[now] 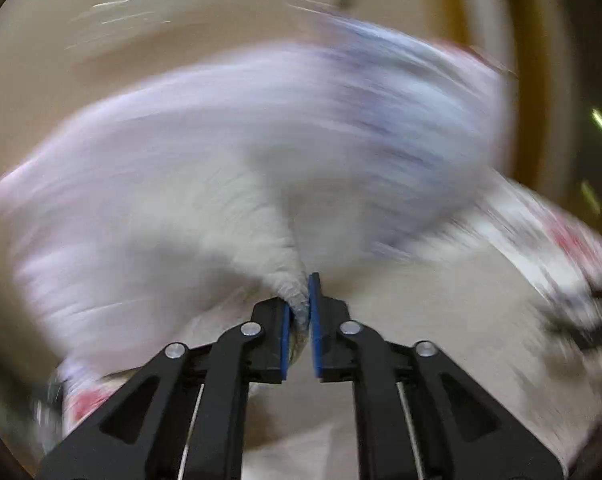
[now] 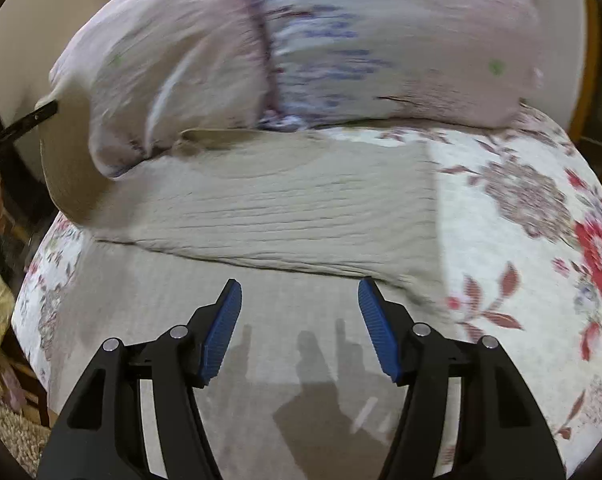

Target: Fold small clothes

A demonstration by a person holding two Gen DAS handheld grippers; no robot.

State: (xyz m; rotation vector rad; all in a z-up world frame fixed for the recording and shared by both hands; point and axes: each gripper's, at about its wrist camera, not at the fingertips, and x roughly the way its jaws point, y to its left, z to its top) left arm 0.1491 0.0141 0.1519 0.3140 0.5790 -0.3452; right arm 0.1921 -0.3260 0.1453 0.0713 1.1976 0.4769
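Note:
A pale lilac garment (image 1: pixel 261 152) with blue-purple print fills the blurred left wrist view. My left gripper (image 1: pixel 301 312) is shut on a bunched edge of it and holds it up. In the right wrist view the same garment (image 2: pixel 341 48) hangs lifted at the top, and its beige inner side (image 2: pixel 261 216) trails down onto the bed. My right gripper (image 2: pixel 299 304) is open and empty, low over the cloth just in front of that beige fold. The left gripper's black finger (image 2: pixel 29 124) shows at the left edge, at the garment's corner.
A floral quilt (image 2: pixel 541 208) with red and mauve flowers covers the bed under the garment. The bed's left edge (image 2: pixel 33 320) drops to a carpeted floor with clutter. A wooden frame (image 2: pixel 589 60) stands at the far right.

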